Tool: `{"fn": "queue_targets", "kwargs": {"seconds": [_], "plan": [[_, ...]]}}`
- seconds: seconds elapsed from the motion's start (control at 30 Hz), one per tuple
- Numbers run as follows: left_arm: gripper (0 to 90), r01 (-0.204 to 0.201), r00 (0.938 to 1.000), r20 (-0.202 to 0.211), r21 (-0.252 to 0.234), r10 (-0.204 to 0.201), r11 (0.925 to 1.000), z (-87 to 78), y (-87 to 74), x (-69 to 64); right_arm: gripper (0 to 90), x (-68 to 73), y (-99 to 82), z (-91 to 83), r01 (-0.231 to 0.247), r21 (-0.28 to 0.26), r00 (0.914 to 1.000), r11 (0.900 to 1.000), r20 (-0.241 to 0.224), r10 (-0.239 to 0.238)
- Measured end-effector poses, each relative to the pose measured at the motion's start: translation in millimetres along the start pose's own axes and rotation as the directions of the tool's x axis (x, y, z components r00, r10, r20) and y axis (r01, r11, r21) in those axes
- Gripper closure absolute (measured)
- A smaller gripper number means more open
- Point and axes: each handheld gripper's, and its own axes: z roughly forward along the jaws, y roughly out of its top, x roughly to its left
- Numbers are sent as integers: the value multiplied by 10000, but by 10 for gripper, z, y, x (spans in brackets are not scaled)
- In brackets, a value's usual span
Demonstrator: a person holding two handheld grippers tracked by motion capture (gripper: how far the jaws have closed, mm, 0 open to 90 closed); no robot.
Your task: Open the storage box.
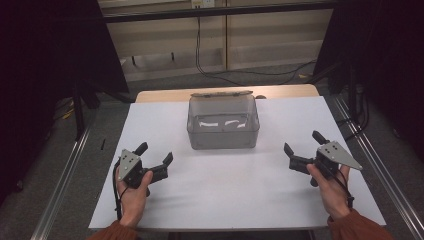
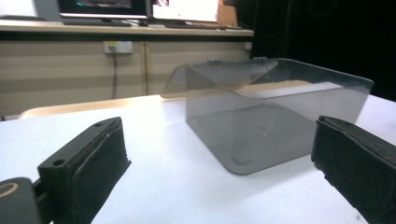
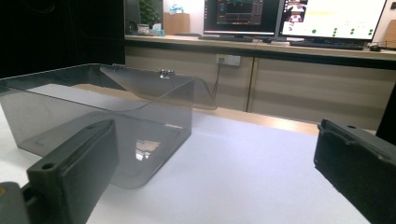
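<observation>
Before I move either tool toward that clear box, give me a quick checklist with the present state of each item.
1. Left tool open and holding nothing: ok, jaws spread wide.
2. Right tool open and holding nothing: ok, jaws spread wide.
3. Clear box upright on the white table, apart from both tools: ok.
4. Lid open: ok, it is swung back at the far edge on its hinges.
5. Box interior empty: cannot tell; the high view shows pale glints on the bottom that may be only reflections.
6. Path from each tool to the box free of other things: ok.
</observation>
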Motion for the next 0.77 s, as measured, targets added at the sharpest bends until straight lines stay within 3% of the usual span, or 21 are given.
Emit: {"fn": "queue_targets", "kwargs": {"seconds": [0.23,0.4,0.5,0.57,0.67,0.73,0.77], "plan": [[33,-55,10000,-25,218,55,9997,-156,-18,-24,0,-25,-25,-204,-109,-107,9999,9999,-14,109],[33,-65,10000,-30,385,66,9992,-279,-65,-64,0,-21,-101,-335,63,70,10000,10000,18,-63],[33,-424,9991,-19,479,426,9980,-332,-79,-101,0,-22,-164,-399,81,243,9997,9997,207,-86],[33,-411,9992,-7,510,412,9979,-350,-92,-116,0,-26,-201,-442,-10,314,9998,9995,211,3],[33,-286,9990,-327,653,307,9975,-327,-139,-106,0,-23,-246,-468,15,374,9996,9993,272,-25],[33,-402,9989,-199,787,419,9961,-289,-153,-82,0,-22,-261,-440,84,401,9996,9992,250,-94],[33,-474,9982,-339,772,502,9959,-277,-150,-65,0,-17,-266,-424,31,463,9998,9989,205,-41]]}}
